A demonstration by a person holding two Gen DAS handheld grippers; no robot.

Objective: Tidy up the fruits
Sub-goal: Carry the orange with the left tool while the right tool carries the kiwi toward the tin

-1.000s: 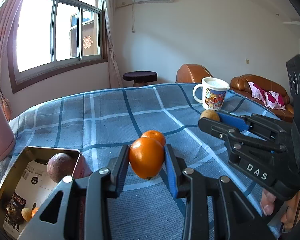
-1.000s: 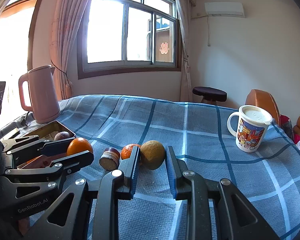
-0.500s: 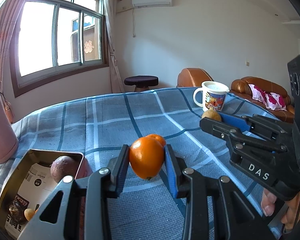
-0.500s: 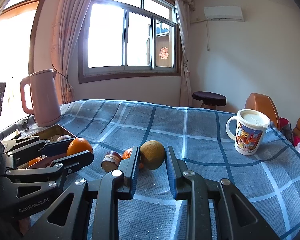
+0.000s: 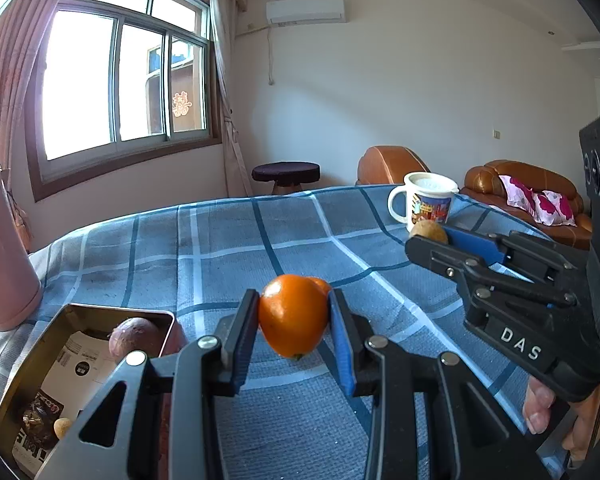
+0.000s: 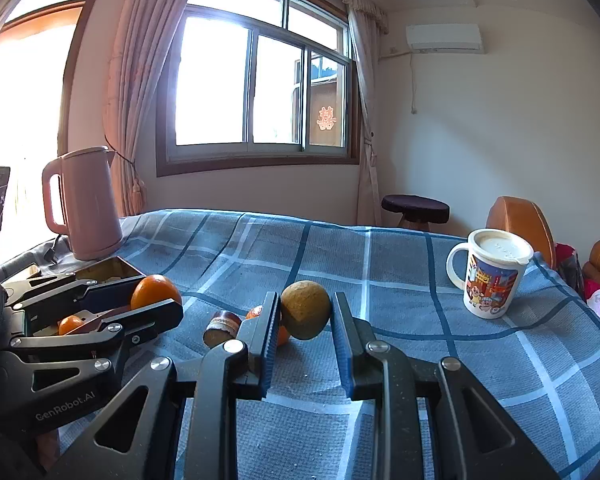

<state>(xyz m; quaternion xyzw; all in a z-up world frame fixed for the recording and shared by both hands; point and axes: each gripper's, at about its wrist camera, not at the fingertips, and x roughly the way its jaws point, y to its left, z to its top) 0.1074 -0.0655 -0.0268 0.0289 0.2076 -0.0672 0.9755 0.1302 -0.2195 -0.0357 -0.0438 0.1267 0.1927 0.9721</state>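
My left gripper is shut on an orange and holds it above the blue checked cloth; it also shows in the right wrist view. My right gripper is shut on a brownish-green round fruit, seen too in the left wrist view. A second orange lies on the cloth behind the fingers. A metal tin at lower left holds a purple fruit and a small yellow fruit.
A pink kettle stands at the far left beside the tin. A lidded cartoon mug stands at the right. A small brown jar-like item lies on the cloth near the second orange. Sofas and a stool stand beyond the table.
Both grippers have risen with their fruits still held. The tin and cloth sit lower in both views.
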